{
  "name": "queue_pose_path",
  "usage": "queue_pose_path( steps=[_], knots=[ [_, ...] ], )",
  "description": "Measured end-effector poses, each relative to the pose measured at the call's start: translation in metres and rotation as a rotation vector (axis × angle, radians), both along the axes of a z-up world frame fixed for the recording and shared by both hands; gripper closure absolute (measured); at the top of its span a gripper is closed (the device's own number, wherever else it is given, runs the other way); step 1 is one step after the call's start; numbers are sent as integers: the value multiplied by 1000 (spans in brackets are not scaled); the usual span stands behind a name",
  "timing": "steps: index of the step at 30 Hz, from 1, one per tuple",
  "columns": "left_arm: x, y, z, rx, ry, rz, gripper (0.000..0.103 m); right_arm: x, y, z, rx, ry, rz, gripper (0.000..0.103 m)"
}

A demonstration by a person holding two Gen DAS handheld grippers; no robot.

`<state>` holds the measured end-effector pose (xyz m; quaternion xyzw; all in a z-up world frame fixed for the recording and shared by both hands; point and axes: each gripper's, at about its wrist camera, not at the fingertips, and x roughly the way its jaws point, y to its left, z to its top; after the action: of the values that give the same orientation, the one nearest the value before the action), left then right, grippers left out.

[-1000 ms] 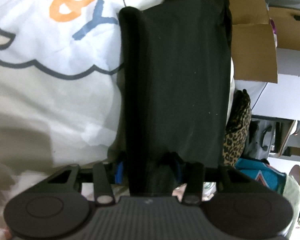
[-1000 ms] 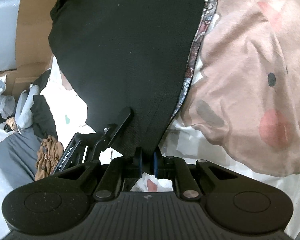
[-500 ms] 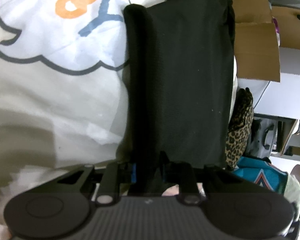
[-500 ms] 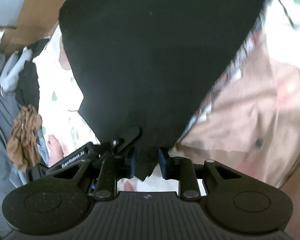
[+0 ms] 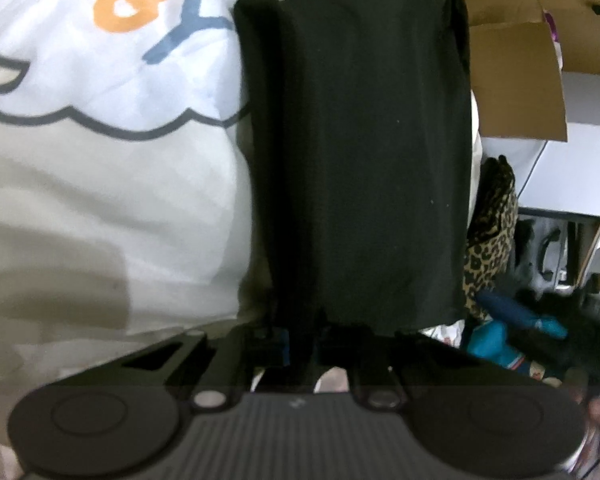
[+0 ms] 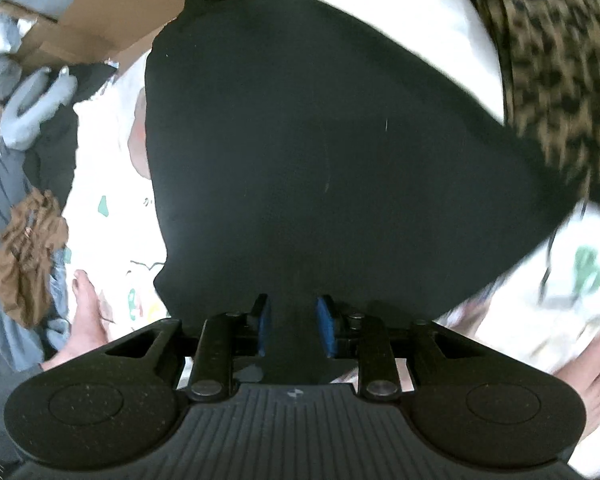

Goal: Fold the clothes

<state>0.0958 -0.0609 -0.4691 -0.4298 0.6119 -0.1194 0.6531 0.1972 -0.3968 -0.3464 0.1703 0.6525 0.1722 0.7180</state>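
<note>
- Left wrist view: the left tongs (image 5: pixel 300 338) are closing, nearly together, with the near edge of the black garment (image 5: pixel 360 152) pinched between the pads.
- The black cloth runs as a long folded strip from the tongs up the middle of the view, its left side rolled into a thick ridge.
- It lies on a white printed sheet (image 5: pixel 100 100) with orange and blue letters inside a grey cloud outline.
- To its right sit a leopard-print garment (image 5: pixel 492 232), a cardboard box (image 5: pixel 512 80) and teal cloth (image 5: pixel 496 340).
- Right wrist view: the right tongs (image 6: pixel 294 326) are opening; the blue pads (image 6: pixel 326 326) stand apart with a narrow tail of the black garment (image 6: pixel 320 140) passing between them, and whether they press on it I cannot tell.
- The cloth fans out wide above the tongs, over the white sheet (image 6: pixel 112 200).
- The leopard-print fabric (image 6: pixel 560 60) fills the upper right, blurred.
- At left lie a crumpled brown cloth (image 6: pixel 28 256) and grey-blue clothing (image 6: pixel 32 96); a bare foot (image 6: pixel 84 312) shows at lower left.
</note>
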Motion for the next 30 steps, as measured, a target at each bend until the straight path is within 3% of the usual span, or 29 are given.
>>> queue_pose_path(
  steps=[11,14,21,23,25,30],
  knots=[
    [15,4,26,34,-27,-10,97,71,-42,43,-86,-117,103,73],
    [20,3,36,80,-45,-21,97,80,-65,35,-127,-136,99,73],
    [12,-18,47,149,-42,-54,97,78,-100,-14,-180,-138,92,73],
    [2,-8,49,155,-42,-53,97,75,-101,-26,-200,-132,140,73],
    [10,-43,49,164,-48,-57,97,72,-102,-36,-216,-124,173,73],
    [3,-36,45,189,-58,-76,97,69,-102,-52,-218,-122,224,73]
  ],
)
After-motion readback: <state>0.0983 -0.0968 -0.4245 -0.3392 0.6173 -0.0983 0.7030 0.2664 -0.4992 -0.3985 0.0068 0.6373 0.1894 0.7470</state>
